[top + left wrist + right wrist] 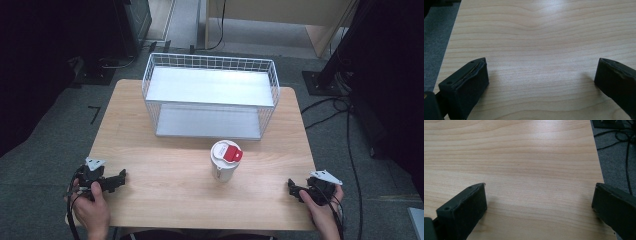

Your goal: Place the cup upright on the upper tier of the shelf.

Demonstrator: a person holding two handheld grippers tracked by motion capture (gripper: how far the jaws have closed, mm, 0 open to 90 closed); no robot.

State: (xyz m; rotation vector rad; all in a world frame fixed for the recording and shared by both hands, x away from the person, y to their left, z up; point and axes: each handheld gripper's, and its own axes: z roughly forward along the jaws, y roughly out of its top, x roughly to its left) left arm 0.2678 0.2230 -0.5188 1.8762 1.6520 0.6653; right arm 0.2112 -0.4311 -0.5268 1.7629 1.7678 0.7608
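- Cup [225, 161]: white, red lid tab, upright on the tabletop [165, 175], just in front of the wire rack [210, 95].
- Right tongs [295, 189]: released, holding nothing, right of the cup, somewhat nearer.
- Left tongs [118, 178]: released, holding nothing, left of the cup, farther off.
- Axis: vertical; a side approach looks likeliest.
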